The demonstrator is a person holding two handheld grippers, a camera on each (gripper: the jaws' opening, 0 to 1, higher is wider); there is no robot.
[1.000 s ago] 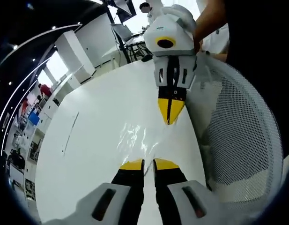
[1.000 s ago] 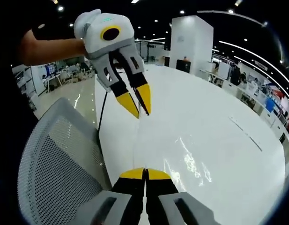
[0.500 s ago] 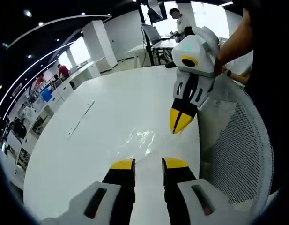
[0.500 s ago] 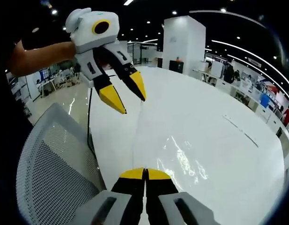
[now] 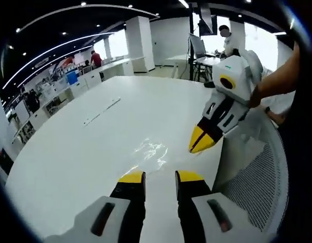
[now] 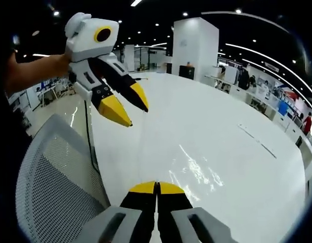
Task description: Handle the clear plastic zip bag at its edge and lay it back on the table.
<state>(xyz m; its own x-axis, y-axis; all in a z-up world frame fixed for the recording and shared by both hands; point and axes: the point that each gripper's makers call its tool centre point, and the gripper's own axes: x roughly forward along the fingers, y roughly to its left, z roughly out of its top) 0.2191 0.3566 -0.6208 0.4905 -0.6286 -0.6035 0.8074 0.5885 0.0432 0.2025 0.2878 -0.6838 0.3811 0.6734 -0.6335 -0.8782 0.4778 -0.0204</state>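
Observation:
The clear plastic zip bag (image 5: 151, 153) lies glinting on the white table (image 5: 85, 152), just ahead of my left gripper (image 5: 161, 176), whose yellow-tipped jaws stand open with nothing between them. From the right, my right gripper (image 5: 200, 142) points down at the bag's edge near the table rim, tips together. In the right gripper view the bag (image 6: 196, 171) spreads over the table (image 6: 231, 101) from my right gripper (image 6: 157, 187), which is shut with the bag's near edge running into its tips. The left gripper (image 6: 128, 104) hangs open above the table's edge at upper left.
A white mesh chair back (image 5: 252, 182) (image 6: 54, 177) stands against the table's near edge beside both grippers. A thin strip (image 5: 102, 110) (image 6: 257, 139) lies farther out on the table. A black cable (image 6: 90, 147) drops past the rim. People and desks stand in the background.
My left gripper has gone from shut to open and has drawn up and away from the bag's edge. The right gripper stays shut. The bag has settled flatter on the table.

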